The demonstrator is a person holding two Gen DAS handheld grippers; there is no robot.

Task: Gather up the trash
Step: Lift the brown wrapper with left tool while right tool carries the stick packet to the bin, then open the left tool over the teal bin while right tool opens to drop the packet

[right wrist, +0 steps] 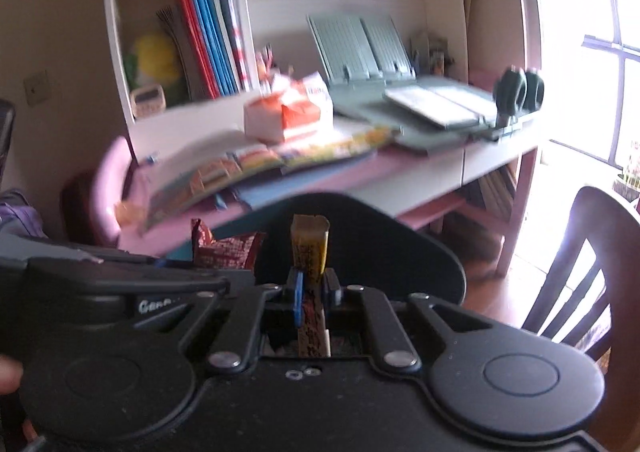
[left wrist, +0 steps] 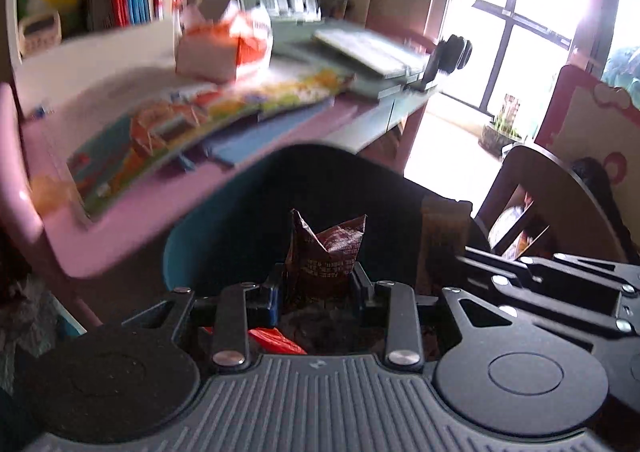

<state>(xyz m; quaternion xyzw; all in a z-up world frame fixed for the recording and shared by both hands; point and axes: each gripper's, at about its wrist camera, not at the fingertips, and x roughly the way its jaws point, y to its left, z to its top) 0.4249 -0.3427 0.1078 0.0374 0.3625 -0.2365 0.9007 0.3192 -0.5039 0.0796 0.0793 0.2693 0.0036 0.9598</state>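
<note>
My left gripper (left wrist: 318, 284) is shut on a crumpled dark red snack wrapper (left wrist: 326, 248), held above a dark bin with a teal rim (left wrist: 192, 252). My right gripper (right wrist: 314, 286) is shut on a narrow yellow-brown stick wrapper (right wrist: 310, 248), also over the dark bin (right wrist: 400, 248). The red wrapper shows in the right wrist view (right wrist: 224, 248) just left of the stick wrapper. The right gripper's body shows in the left wrist view (left wrist: 560, 284) at the right, with its wrapper (left wrist: 444, 228) beside the red one. An orange-and-white torn package (left wrist: 224, 44) lies on the desk.
A pink-edged desk (left wrist: 132, 220) beyond the bin carries colourful booklets (left wrist: 192, 128), a grey-green book stand (right wrist: 360, 48) and a tape dispenser (right wrist: 518, 92). Shelves with folders (right wrist: 208, 36) stand behind. A dark wooden chair (right wrist: 580, 264) is at the right, near a bright window.
</note>
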